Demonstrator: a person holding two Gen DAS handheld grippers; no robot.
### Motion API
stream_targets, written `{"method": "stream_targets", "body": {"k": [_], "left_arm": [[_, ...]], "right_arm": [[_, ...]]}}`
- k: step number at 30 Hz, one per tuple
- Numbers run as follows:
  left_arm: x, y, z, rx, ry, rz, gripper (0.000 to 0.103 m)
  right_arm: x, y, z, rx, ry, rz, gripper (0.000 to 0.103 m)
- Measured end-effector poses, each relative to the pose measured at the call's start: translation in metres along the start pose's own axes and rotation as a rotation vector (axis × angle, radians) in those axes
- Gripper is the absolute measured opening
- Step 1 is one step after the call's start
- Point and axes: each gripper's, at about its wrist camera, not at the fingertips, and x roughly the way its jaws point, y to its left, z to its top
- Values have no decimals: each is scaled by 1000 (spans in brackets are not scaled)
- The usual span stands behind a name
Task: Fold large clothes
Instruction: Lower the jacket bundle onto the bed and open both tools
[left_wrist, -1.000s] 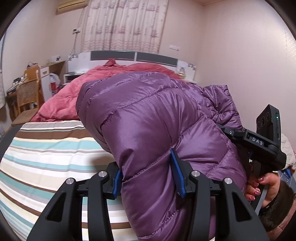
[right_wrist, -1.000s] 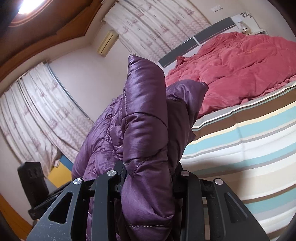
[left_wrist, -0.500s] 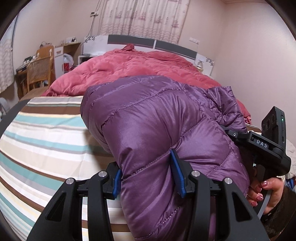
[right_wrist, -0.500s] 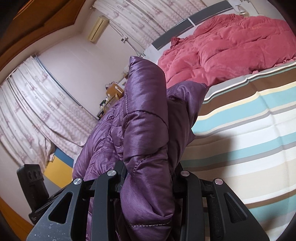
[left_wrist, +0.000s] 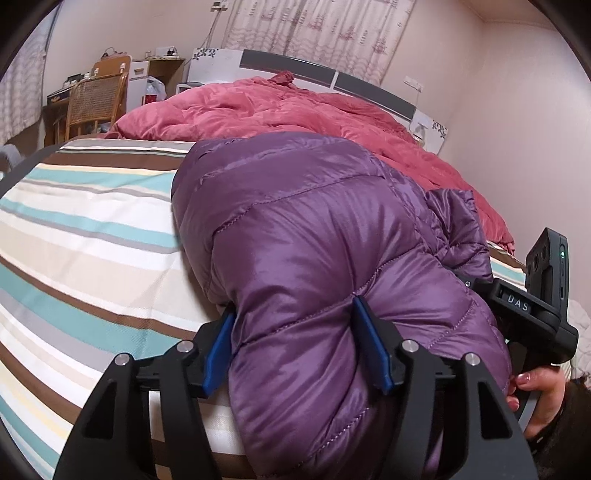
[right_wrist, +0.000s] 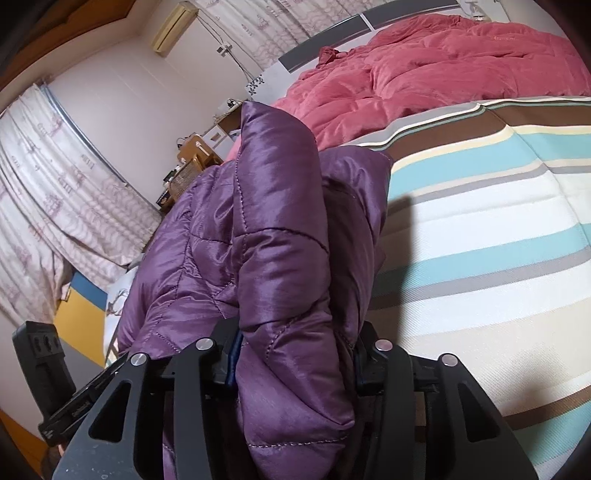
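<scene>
Purple jacket (left_wrist: 314, 236) lower now over striped sheet (left_wrist: 85, 236), red quilt (left_wrist: 280, 114) beyond.

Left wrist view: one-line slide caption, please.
Left gripper clamps a purple down jacket over the striped bedsheet, red duvet behind.

Glossy purple quilted down jacket (left_wrist: 317, 236), bunched, over striped bed sheet (left_wrist: 85, 236)

Black left gripper (left_wrist: 295, 345) with blue pads (left_wrist: 216, 354), silver screws (left_wrist: 409, 346), right gripper (left_wrist: 532, 314) marked DAS, pink-nailed hand (left_wrist: 537, 387), dark sleeve (left_wrist: 569, 435)
</scene>
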Motion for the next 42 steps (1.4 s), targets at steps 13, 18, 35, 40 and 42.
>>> {"method": "stream_targets", "body": {"k": [13, 18, 35, 40, 42], "left_arm": [[-48, -25, -8, 42, -38, 142, 73], [-33, -24, -19, 72, -2, 203, 76], [-57, -19, -30, -31, 28, 217, 94], [-76, -26, -42, -13, 10, 230, 101], [-81, -31, -49, 6, 15, 247, 101]], "right_arm": [[-57, 32, -16, -142, -43, -145, 63], [-44, 35, -22, -255, -18, -288, 64], [-69, 42, -30, -208, -40, -294, 68], [-90, 51, -47, -208, -43, -259, 79], [-97, 55, -56, -219, -50, -252, 80]]}}
